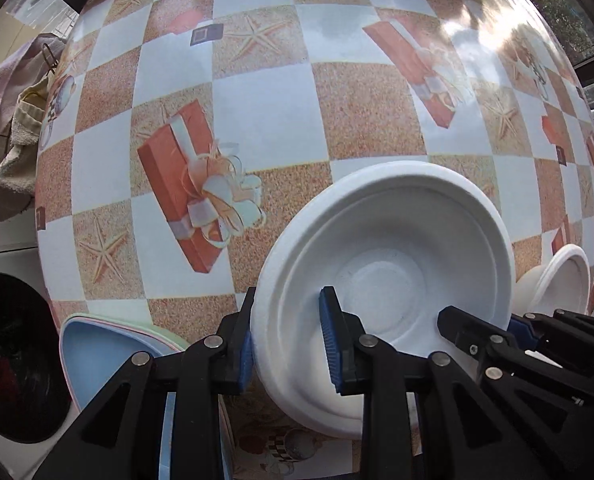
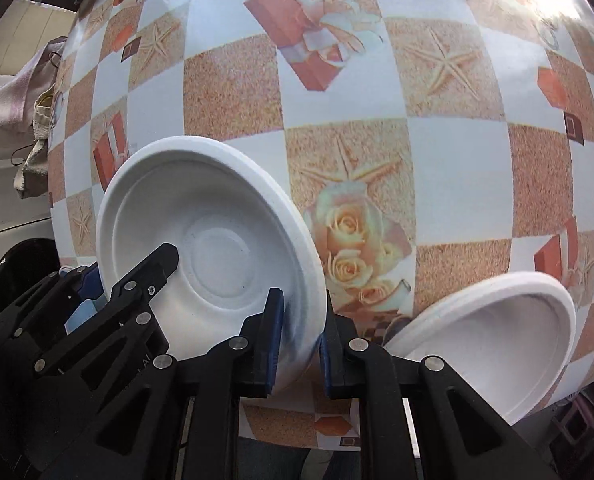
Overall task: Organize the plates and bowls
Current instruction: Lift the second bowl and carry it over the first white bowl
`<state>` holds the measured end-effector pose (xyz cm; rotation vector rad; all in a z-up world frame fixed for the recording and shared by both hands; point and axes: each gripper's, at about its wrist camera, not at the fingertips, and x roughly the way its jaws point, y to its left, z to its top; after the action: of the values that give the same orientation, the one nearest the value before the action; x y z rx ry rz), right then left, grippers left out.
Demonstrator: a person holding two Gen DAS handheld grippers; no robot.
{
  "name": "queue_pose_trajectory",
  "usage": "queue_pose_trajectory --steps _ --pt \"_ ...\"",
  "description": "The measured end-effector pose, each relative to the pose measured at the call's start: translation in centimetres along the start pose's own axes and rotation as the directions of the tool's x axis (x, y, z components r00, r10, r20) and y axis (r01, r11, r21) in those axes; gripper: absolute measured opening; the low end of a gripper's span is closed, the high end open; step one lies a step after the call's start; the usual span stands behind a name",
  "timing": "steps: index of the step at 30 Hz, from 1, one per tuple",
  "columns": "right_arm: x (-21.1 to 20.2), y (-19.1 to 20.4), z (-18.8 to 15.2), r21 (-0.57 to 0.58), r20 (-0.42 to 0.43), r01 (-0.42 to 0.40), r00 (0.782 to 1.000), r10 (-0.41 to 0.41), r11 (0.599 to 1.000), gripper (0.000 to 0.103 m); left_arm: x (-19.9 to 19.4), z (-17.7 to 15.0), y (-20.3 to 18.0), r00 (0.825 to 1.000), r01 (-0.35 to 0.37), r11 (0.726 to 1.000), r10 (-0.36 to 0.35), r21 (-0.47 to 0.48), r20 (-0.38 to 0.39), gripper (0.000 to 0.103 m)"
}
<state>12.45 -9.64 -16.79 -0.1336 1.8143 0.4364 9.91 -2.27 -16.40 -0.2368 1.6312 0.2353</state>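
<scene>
A white foam bowl (image 1: 385, 264) is held over the patterned table by both grippers. My left gripper (image 1: 289, 348) is shut on its left rim, one finger inside and one outside. My right gripper (image 2: 301, 344) is shut on the same bowl (image 2: 213, 240) at its right rim. The right gripper also shows in the left wrist view (image 1: 497, 332), and the left gripper in the right wrist view (image 2: 109, 280). A second white bowl (image 2: 493, 324) rests on the table near its right front edge, also in the left wrist view (image 1: 557, 284).
A stack of pastel plates, light blue on top (image 1: 105, 344), lies at the table's front left. The checkered tablecloth (image 1: 257, 120) stretches ahead. Towels (image 1: 13, 128) hang beyond the table's left edge. A washing machine door (image 1: 13, 352) is at lower left.
</scene>
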Motion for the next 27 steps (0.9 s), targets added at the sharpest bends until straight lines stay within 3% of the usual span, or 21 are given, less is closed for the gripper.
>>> queue_pose_trajectory --steps 10,14,20,27 --pt "-0.2 -4.4 -3.7 -0.041 -0.006 0.037 0.999 -0.037 0.998 0.018 0.8 -4.2 -6.0 1.0 0.012 0.976 -0.01 0.22 -0.012 0.039" --pt "-0.7 -3.8 -4.2 -0.07 0.003 0.061 0.998 -0.061 0.996 0.018 0.4 -4.3 -4.4 0.997 0.069 0.983 -0.064 0.168 -0.033 0.039" --pt "-2.1 -0.8 -4.3 -0.097 0.03 0.043 0.999 -0.041 0.994 0.018 -2.5 -4.9 -2.4 0.999 0.049 0.984 -0.052 0.171 0.016 0.039" --pt "-5.3 -1.5 -4.8 -0.075 0.077 0.018 0.997 -0.012 0.997 0.018 -5.9 -3.8 -1.6 0.996 0.041 0.978 -0.057 0.202 0.07 0.039"
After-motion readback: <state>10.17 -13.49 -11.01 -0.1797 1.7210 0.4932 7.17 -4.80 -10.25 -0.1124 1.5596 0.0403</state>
